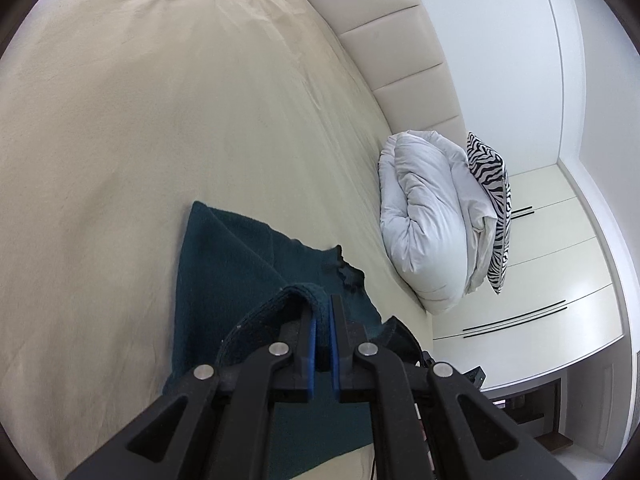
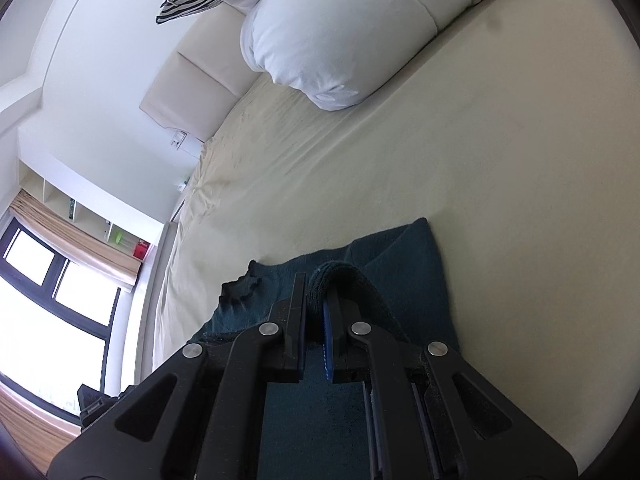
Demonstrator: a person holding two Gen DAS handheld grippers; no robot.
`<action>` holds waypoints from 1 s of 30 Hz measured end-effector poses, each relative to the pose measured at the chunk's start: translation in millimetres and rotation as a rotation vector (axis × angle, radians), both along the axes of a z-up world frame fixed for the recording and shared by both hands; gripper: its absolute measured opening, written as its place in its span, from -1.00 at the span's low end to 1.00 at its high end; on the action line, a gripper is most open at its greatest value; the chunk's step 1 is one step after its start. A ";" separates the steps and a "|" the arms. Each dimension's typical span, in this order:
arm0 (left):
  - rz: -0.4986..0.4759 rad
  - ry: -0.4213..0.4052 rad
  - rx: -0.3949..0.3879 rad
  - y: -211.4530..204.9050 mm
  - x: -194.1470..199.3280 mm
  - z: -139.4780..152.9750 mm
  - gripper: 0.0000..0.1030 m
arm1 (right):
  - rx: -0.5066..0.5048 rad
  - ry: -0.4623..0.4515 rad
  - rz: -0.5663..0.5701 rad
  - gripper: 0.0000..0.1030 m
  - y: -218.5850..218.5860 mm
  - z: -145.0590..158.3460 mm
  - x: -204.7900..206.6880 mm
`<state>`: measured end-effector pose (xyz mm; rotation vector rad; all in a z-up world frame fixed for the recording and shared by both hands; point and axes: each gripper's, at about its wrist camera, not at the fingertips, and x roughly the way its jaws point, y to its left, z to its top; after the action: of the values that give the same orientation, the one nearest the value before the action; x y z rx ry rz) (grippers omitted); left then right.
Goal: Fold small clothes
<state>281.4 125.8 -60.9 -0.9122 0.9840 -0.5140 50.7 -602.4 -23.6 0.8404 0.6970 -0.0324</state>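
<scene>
A dark teal garment (image 1: 232,264) lies on the cream bedsheet (image 1: 160,120), partly lifted. My left gripper (image 1: 323,320) is shut on a rolled edge of that garment, the cloth pinched between its blue pads. In the right wrist view the same teal garment (image 2: 404,280) spreads below my right gripper (image 2: 316,308), which is shut on another fold of its edge. The cloth hangs from both grips, and its lower part is hidden behind the black fingers.
A folded white duvet (image 1: 424,220) and a zebra-print pillow (image 1: 494,208) rest against the padded headboard (image 1: 400,52). White cupboards (image 1: 540,280) stand past the bed. The right wrist view shows the duvet (image 2: 340,28), a window (image 2: 52,300) and shelves (image 2: 96,220).
</scene>
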 end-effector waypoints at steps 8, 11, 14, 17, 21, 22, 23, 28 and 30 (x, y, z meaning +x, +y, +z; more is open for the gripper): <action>0.009 0.017 0.100 -8.9 49.8 -23.5 -0.88 | -0.025 0.074 -0.011 -0.90 -10.9 -33.9 64.6; 0.011 0.018 0.121 -11.4 59.2 -29.4 -0.88 | -0.020 0.087 -0.027 -0.90 -16.1 -46.1 78.4; 0.019 0.022 0.131 -14.5 69.3 -34.3 -0.88 | -0.028 0.099 -0.032 -0.90 -18.5 -55.5 91.8; 0.031 0.037 0.139 -19.0 77.6 -40.5 -0.88 | -0.038 0.110 -0.042 -0.89 -19.9 -61.7 102.2; 0.036 0.058 0.147 -18.0 82.1 -50.7 -0.87 | -0.039 0.114 -0.064 -0.85 -23.9 -66.4 111.3; 0.035 0.067 0.143 -16.6 82.3 -53.5 -0.86 | -0.038 0.110 -0.070 -0.85 -25.3 -66.9 113.0; 0.040 0.074 0.141 -15.2 81.4 -55.7 -0.85 | -0.035 0.111 -0.073 -0.85 -26.3 -67.9 115.0; 0.070 0.081 0.147 -8.7 71.5 -51.5 -0.36 | -0.005 0.124 -0.061 -0.33 -27.6 -75.6 121.5; 0.108 0.057 0.149 -1.4 65.1 -41.2 0.29 | -0.013 0.095 -0.086 0.14 -28.9 -69.1 114.9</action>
<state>346.6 124.3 -102.0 -0.8451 1.0051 -0.3204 165.5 -631.3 -92.7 0.8604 0.7486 -0.1548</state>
